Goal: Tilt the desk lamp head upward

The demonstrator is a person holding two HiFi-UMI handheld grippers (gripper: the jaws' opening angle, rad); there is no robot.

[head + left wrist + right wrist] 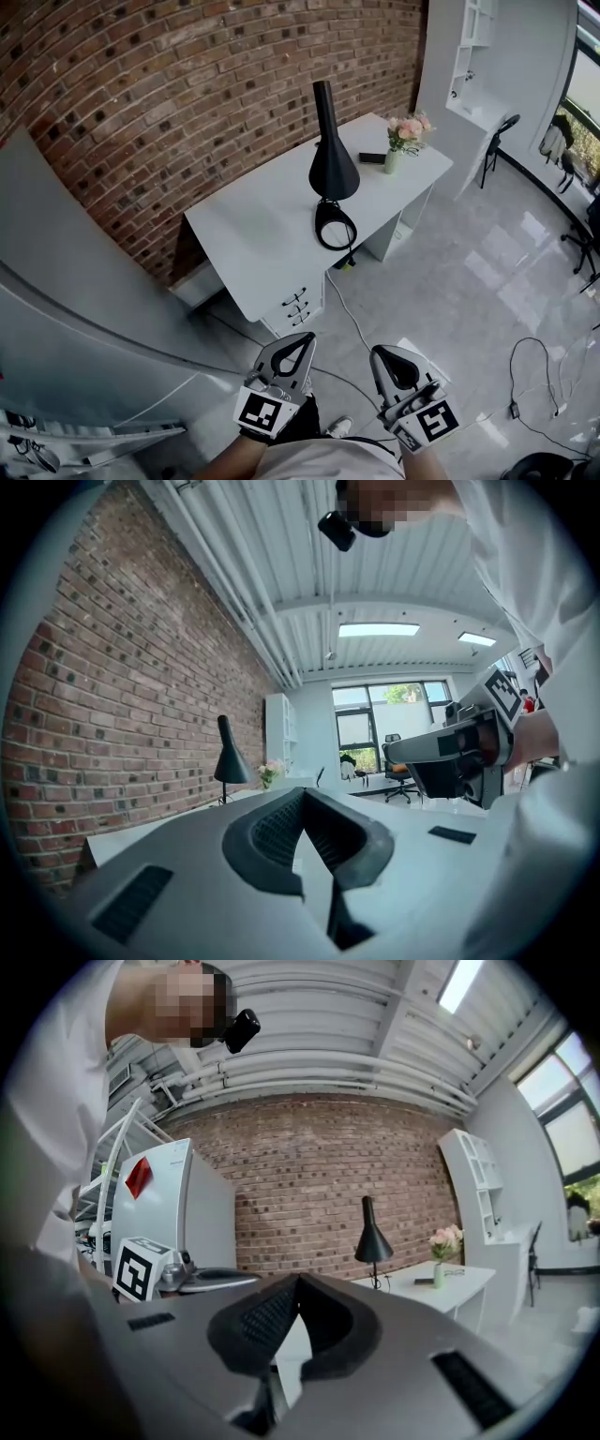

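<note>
Desk (253,234): lamp (333,167); vase (393,162) holds flowers (410,127).

Lamp: tall black cone-shaped desk lamp (333,164), matt, smooth.
Desk: white rectangular desk top (262,225), smooth, faint sheen.
Wall: red brick wall (187,84), rough, matt.
Floor: pale grey floor (469,281), glossy, mirror-like.

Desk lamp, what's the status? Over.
Left tool shut, empty; right tool same. Desk lamp untouched on desk, well ahead. Only a floor cable between.
</note>
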